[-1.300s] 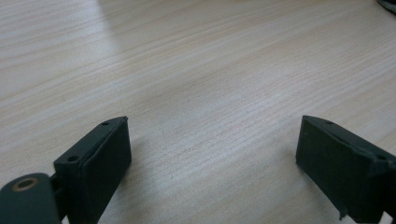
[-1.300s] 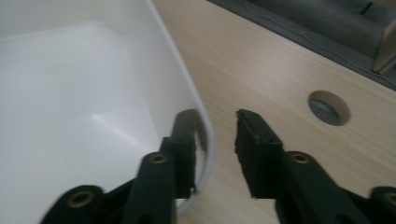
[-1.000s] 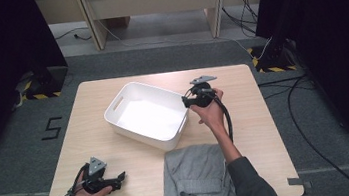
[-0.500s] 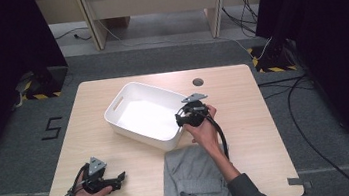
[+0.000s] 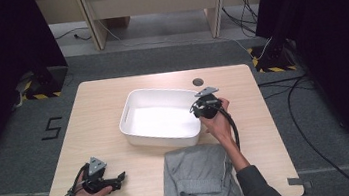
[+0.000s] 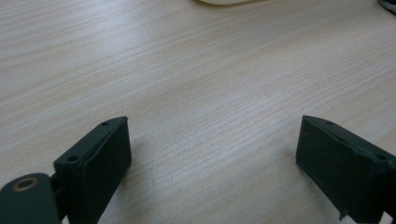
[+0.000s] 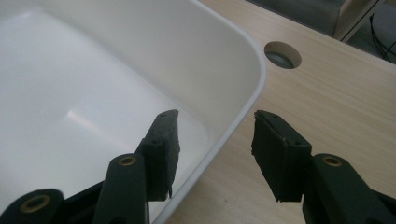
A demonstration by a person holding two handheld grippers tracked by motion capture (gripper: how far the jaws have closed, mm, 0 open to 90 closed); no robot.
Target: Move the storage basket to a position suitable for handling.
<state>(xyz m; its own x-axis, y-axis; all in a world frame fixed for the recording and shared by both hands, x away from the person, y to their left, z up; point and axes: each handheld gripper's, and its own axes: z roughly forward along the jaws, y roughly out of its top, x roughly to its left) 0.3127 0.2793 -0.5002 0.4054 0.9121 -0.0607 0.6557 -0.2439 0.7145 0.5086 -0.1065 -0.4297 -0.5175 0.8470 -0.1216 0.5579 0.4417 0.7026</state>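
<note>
Right gripper [image 5: 199, 108]: in my right hand, at the near right corner of the white tub [image 5: 135, 105]. In the right gripper view [image 7: 212, 140], my fingers straddle the tub's rim, one inside the tub, the other outside over the bench. They have just been closing, yet a gap shows on each side of the rim, so they are apart and not pressing it.

White tub: empty, on the middle of the bench [image 5: 102, 102], turned a little askew to the bench edges. Its rounded corner and rim fill the upper left of the right gripper view [image 7: 252, 60].

Left gripper [image 5: 114, 178]: low at the near left corner of the bench, in my left hand, well away from the tub. In the left gripper view [image 6: 212, 163], my fingers stand wide apart with bare wood between them.

Grey cloth [image 5: 199, 175]: folded, flat on the near edge of the bench, just in front of the tub and beside my right forearm.

Round hole [image 5: 197, 81]: in the bench top beyond the tub's far right corner; in the right gripper view [image 7: 282, 54] it lies just past the rim.

Cable: trails from the right gripper along my forearm.
</note>
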